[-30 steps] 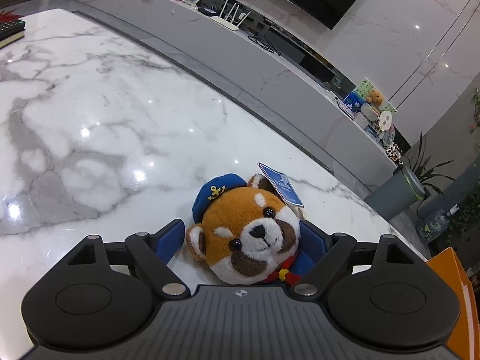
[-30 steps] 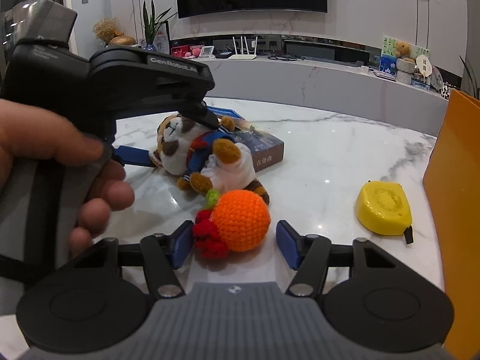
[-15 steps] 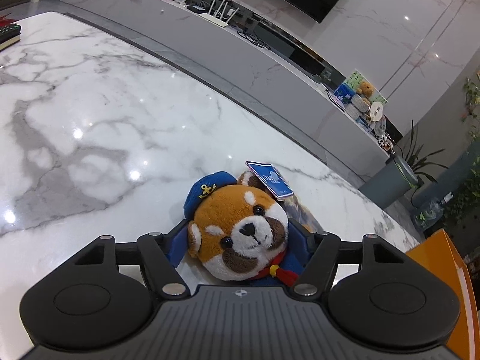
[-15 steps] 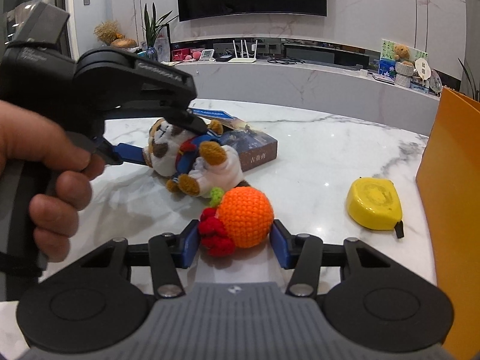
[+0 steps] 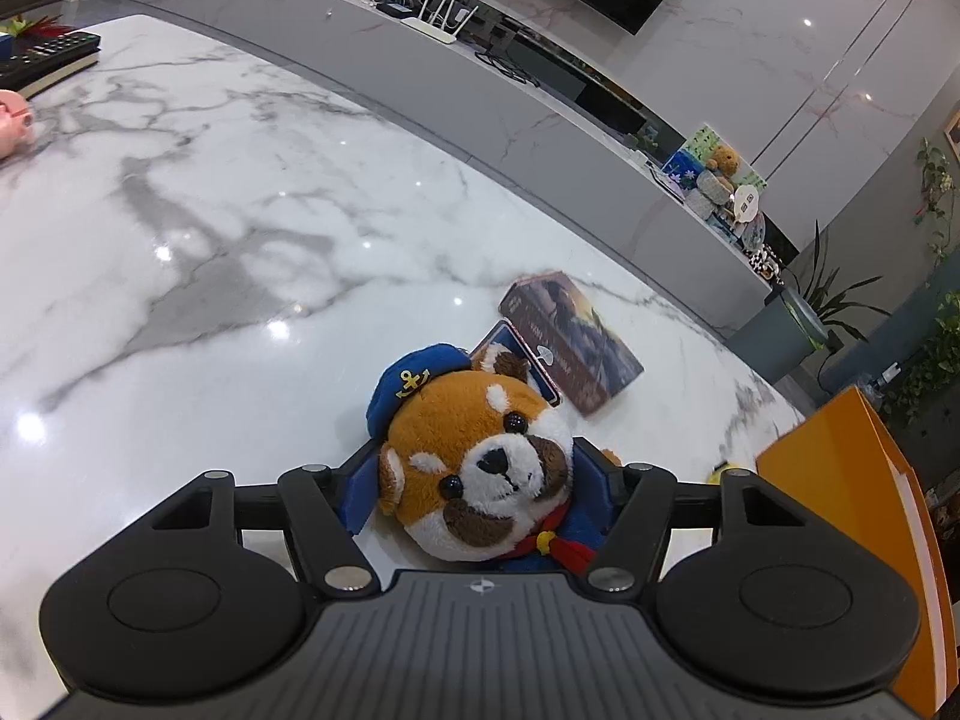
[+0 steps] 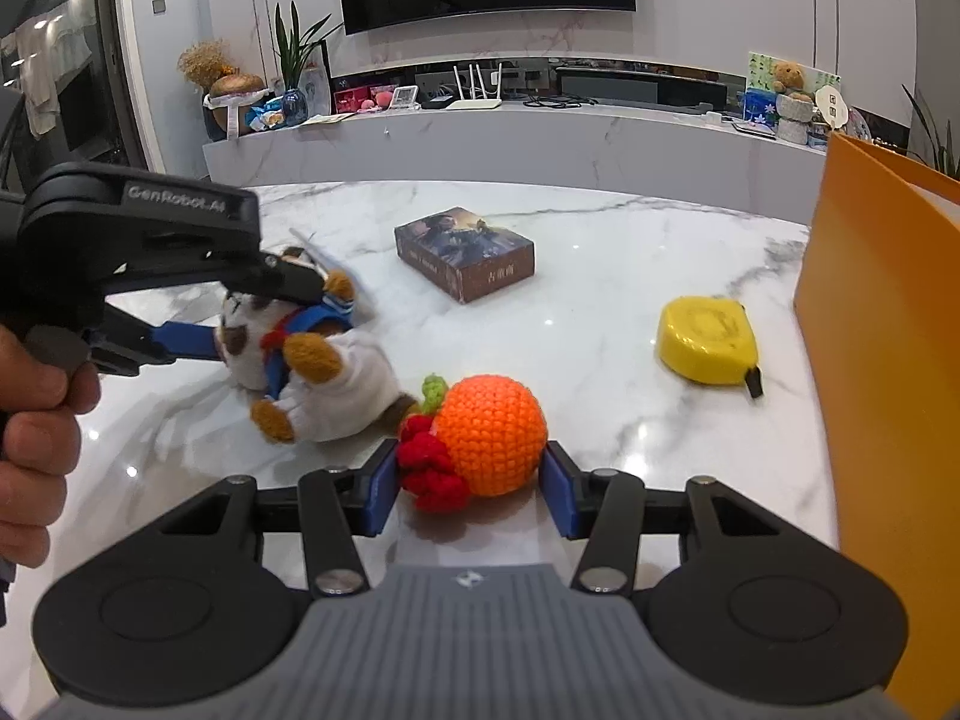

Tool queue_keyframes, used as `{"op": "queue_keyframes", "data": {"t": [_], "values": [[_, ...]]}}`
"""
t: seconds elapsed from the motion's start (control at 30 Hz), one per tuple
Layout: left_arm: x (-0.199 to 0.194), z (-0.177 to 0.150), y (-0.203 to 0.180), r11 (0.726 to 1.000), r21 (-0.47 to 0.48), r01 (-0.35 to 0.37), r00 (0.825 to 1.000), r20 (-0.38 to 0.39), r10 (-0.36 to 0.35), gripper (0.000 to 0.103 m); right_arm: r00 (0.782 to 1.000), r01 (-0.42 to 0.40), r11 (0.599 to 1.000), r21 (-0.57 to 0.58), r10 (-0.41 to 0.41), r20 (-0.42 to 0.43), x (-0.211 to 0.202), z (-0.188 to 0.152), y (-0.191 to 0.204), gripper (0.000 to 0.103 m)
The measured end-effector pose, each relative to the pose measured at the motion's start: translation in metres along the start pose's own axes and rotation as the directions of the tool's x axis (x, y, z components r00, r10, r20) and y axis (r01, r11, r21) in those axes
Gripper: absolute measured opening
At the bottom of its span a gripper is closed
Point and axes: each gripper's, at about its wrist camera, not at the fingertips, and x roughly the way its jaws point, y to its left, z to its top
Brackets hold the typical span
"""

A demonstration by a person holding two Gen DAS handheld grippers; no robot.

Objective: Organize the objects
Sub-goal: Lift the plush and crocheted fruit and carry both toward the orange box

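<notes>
Item 1, left hand-held gripper (image 5: 474, 480): its jaws have just been closing, and the blue pads now press on either side of the red panda plush toy (image 5: 480, 456) in a sailor cap, clamped at the head and collar. In the right wrist view the toy's body trails out forward and to the right of these jaws, its long axis roughly in line with the fingers, legs low over the table (image 5: 210, 210); whether it rests there or is just clear cannot be told. Item 2, boxed book (image 6: 465, 252): lies flat on the table ahead of both grippers, beyond the toy, touched by neither. Item 3, right hand-held gripper (image 6: 471, 480): pads closed on the crocheted orange (image 6: 492, 432), one pad against the red knitted bit on its left, the other against the orange's right flank; the fruit sits squarely between the fingertips, close above the table. Item 4, yellow tape measure (image 6: 708, 333): on the table, ahead and to the right of the right gripper, apart from it. Item 5, orange box (image 6: 888, 360): its tall wall stands at the far right of both grippers, just right of the tape measure. Judgement: if the box is the destination, it lies rightward of both loads, and the right gripper with the orange is the nearer; the left would have to cross behind or after it.
</notes>
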Motion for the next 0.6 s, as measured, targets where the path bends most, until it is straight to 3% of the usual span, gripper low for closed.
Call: {"op": "queue_keyframes", "data": {"t": [0.23,0.6], "values": [[-0.023,-0.008,-0.004,1.000,0.007,0.003,1.000,0.013,-0.003,0.074,1.000,-0.005,1.000,0.025,0.005,0.026,-0.029,-0.001,-0.001,0.052],[-0.058,-0.002,-0.032,0.994,0.103,0.037,0.998,0.046,-0.041,0.074,0.998,-0.006,1.000,0.017,0.005,0.067,-0.067,0.007,-0.005,0.052]]}}
